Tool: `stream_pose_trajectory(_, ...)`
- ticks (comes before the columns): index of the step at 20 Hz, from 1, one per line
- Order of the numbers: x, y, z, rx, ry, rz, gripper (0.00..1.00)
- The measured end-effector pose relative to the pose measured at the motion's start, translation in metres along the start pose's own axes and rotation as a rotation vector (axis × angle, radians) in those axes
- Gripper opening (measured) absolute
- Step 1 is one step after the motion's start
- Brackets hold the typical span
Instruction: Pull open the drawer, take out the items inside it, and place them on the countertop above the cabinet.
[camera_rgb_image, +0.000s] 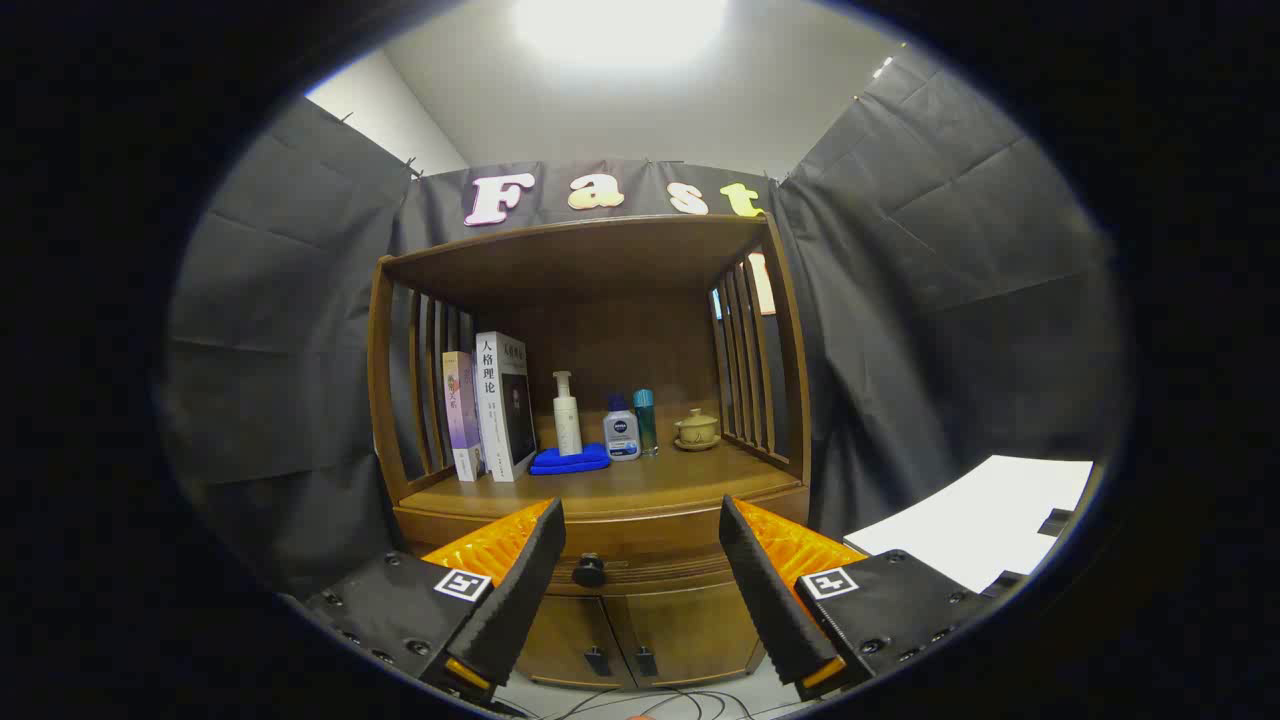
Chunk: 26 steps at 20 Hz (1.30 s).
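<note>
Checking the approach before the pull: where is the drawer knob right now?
In the gripper view, the drawer knob sits on the closed drawer front just below the countertop, above the two cabinet doors, in the gap between the open gripper fingers, untouched.

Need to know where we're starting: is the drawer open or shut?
Shut: the drawer front sits flush with the cabinet, its knob between the open gripper fingers.

The tall white book (503, 405) standing on the wooden cabinet's countertop (640, 490) bears the black spine title 人格理论. The slim lilac book (460, 412) beside it has spine characters too small to read. The small grey bottle (622, 432) has a dark blue badge. The tool (640, 505), its fingers spread wide apart, carries a square black-and-white coded marker (462, 584) on each finger base.
</note>
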<state>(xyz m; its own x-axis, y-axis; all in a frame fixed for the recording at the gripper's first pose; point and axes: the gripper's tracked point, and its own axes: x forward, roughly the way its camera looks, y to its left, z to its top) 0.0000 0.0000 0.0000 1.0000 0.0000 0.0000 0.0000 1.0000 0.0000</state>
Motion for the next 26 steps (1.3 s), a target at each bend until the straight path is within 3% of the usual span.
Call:
stream_pose_trajectory(18,0.002,0.001,-0.002,0.01,-0.007,0.002,0.97)
stream_pose_trajectory(26,0.041,0.007,-0.006,0.02,0.0,0.006,0.97)
